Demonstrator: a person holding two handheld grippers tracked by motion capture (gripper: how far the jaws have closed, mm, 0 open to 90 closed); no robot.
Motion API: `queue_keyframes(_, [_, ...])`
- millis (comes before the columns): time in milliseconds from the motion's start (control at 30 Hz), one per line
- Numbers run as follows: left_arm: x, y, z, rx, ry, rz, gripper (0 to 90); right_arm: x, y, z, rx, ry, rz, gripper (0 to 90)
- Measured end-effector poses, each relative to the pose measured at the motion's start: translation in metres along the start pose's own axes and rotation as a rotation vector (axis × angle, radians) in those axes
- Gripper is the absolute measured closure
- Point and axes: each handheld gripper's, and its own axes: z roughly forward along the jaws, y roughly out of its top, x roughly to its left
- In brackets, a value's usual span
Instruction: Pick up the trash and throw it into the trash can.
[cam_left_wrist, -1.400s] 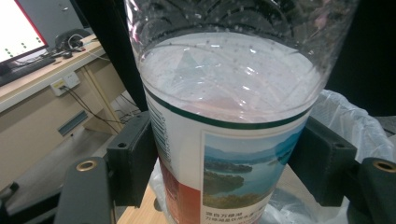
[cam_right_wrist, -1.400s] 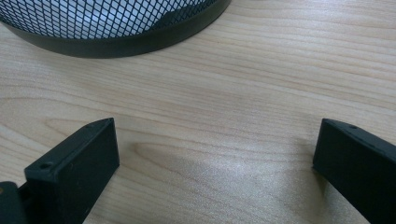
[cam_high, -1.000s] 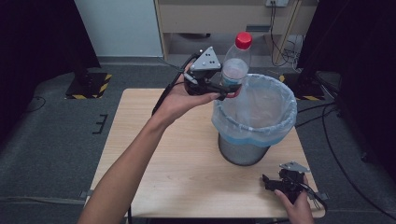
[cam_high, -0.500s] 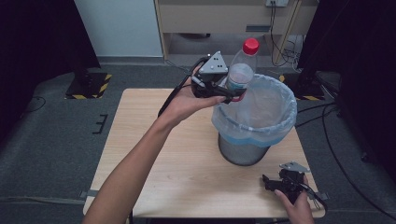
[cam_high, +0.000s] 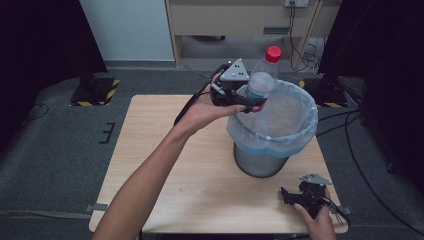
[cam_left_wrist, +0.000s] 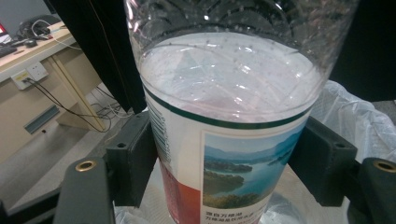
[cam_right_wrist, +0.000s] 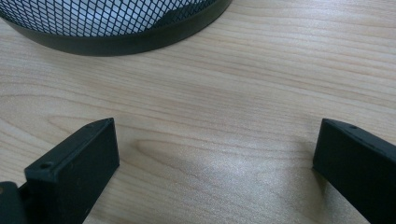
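Observation:
A clear plastic bottle (cam_high: 260, 82) with a red cap and a printed label is held upright over the near-left rim of the lined bin (cam_high: 272, 130). My left gripper (cam_high: 250, 102) is shut on the bottle's lower body. In the left gripper view both black pads press the label of the bottle (cam_left_wrist: 229, 140) from either side, with the white bin liner (cam_left_wrist: 355, 116) below and behind. My right gripper (cam_high: 290, 196) rests low on the table at the front right, jaws wide apart with bare wood between them in the right gripper view.
The bin is black wire mesh (cam_right_wrist: 102, 23) with a pale blue-white bag folded over its rim. It stands at the right of the wooden table (cam_high: 150, 165). Dark floor, cables and a cabinet lie beyond the far edge.
The left hand has carried the bottle rightward and slightly down, from beside the bin's left rim to over it. The right gripper has stayed put.

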Motion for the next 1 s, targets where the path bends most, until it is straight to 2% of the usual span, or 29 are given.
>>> queue_keyframes(767, [0.006, -0.013, 0.023, 0.072, -0.019, -0.014, 27.6, 0.0, 0.0, 0.0, -0.001, 0.002, 0.0, 0.3])
queue_keyframes(833, [0.006, -0.015, 0.025, 0.081, -0.006, -0.02, 21.3, 0.0, 0.0, 0.0, -0.001, 0.002, 0.0, 0.3])
queue_keyframes(867, [0.006, -0.016, 0.025, 0.081, 0.0, -0.027, 21.3, 0.0, 0.0, 0.0, -0.001, 0.002, 0.0, 0.3])
queue_keyframes(900, [0.007, -0.017, 0.024, 0.085, 0.003, -0.026, 13.5, 0.0, 0.0, 0.0, -0.001, 0.002, 0.0, 0.3])
queue_keyframes(1000, [0.007, -0.02, 0.013, 0.057, 0.013, -0.031, 11.9, 0.0, 0.0, 0.0, 0.0, 0.002, -0.002, 0.3])
